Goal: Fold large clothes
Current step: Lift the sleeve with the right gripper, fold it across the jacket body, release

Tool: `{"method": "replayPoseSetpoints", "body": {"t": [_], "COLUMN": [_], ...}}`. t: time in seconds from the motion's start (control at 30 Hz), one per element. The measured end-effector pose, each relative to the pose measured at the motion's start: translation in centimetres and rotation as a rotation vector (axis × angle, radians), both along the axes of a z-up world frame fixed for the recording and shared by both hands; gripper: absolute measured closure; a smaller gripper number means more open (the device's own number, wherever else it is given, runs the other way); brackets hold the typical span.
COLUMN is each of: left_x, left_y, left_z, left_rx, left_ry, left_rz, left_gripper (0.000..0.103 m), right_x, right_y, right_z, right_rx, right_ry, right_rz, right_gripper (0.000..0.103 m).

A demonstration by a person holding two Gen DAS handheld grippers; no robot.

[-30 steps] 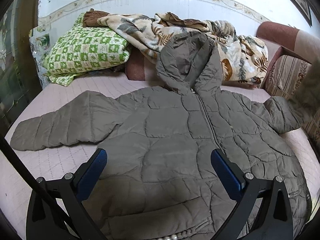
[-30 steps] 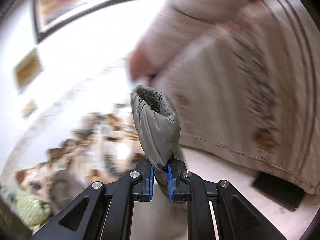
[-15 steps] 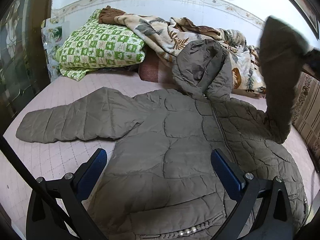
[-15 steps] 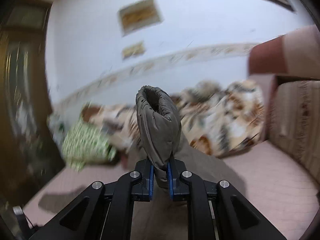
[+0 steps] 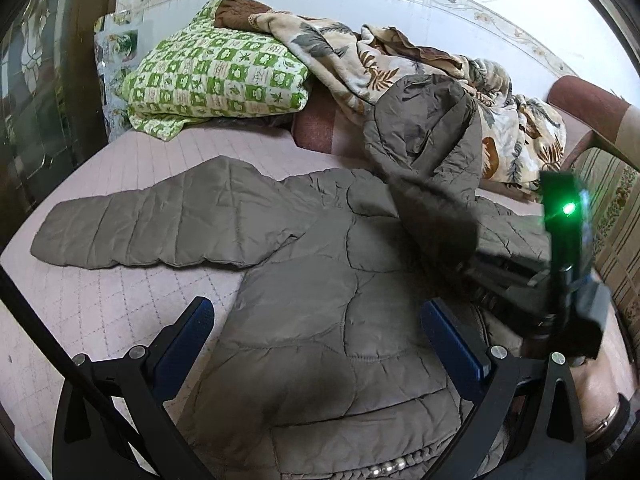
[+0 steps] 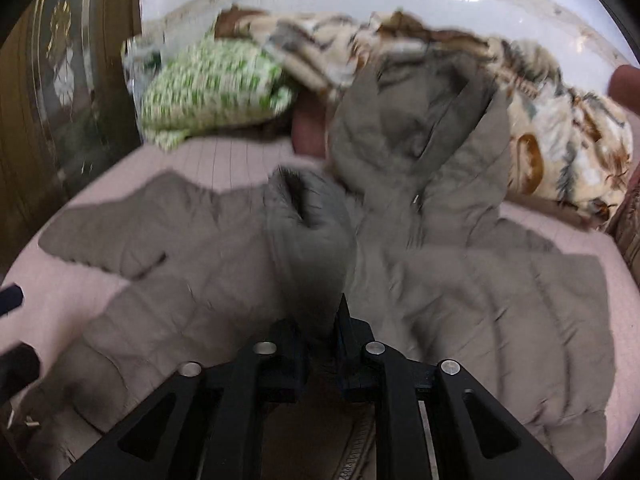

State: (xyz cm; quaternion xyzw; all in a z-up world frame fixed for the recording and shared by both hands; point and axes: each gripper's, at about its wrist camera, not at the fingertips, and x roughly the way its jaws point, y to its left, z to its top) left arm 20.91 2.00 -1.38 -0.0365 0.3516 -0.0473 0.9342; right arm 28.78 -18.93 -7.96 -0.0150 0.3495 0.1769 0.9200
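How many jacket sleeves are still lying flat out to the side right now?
1: the sleeve stretched flat across the bed. The other sleeve sits between the right gripper jaws, over the jacket's chest.

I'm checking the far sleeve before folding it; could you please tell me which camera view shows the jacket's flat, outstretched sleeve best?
The left wrist view: the outstretched sleeve lies sharp and unobstructed on the pink bed cover. In the right wrist view it is motion-blurred and partly hidden behind the held cuff.

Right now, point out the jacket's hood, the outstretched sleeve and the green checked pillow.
hood (image 5: 428,128), left wrist view, its quilted top.
outstretched sleeve (image 5: 152,224), left wrist view, mid-length.
green checked pillow (image 5: 216,76), left wrist view, centre of its face.
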Motion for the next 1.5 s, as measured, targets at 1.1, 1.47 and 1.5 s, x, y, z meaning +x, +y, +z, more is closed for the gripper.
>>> {"method": "replayPoseSetpoints", "body": {"t": [1.1,1.47,1.5], "left_x": [13.5,14.0,14.0], "left_y": [-7.0,-7.2,-7.2], "left_z": [-5.9,-7.5,-7.3], "left_rx": [0.152,0.216,0.214], "left_ry": [0.235,0.275,0.273], "left_rz": [0.042,0.051,0.051], "left_gripper": [0.0,0.0,0.0], "right_x": [4.0,5.0,5.1], "right_y": [-22.9,-24.2,-24.0], "right_z": [-2.9,-5.2,-5.1], "right_rx": [0.356,0.18,0.158], "right_ry": [0.263,0.311,0.308], "right_rz": [-0.524,-0.6,-0.601], "right_gripper": [0.073,0.072,0.072]}}
